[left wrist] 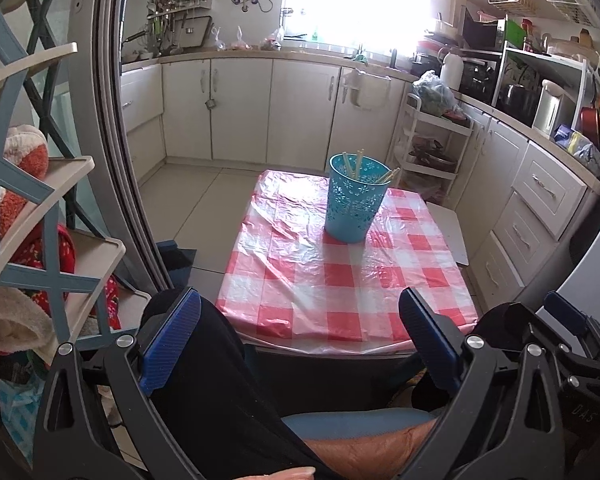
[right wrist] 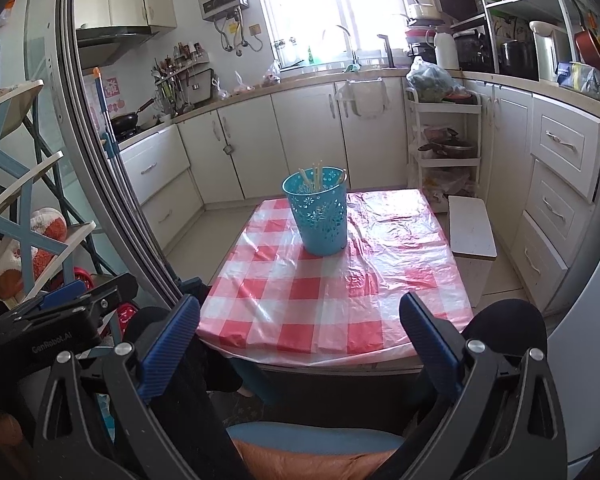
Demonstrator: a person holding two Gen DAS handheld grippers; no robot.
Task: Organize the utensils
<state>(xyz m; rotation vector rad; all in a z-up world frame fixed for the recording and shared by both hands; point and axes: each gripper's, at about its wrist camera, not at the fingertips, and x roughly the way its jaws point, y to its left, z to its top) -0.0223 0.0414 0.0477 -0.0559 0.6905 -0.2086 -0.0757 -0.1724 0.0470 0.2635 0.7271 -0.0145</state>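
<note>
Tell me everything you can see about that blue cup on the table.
The blue cup is a round, turquoise holder, seemingly plastic, widening slightly toward its open rim. Its wall is pierced with small flower-shaped cutouts. It stands upright on the far half of the table, on the red-and-white checked cloth under clear plastic. Several pale chopsticks stand inside, leaning against the rim with their tips poking above it. Nothing else touches it; both grippers are well back from it.
</note>
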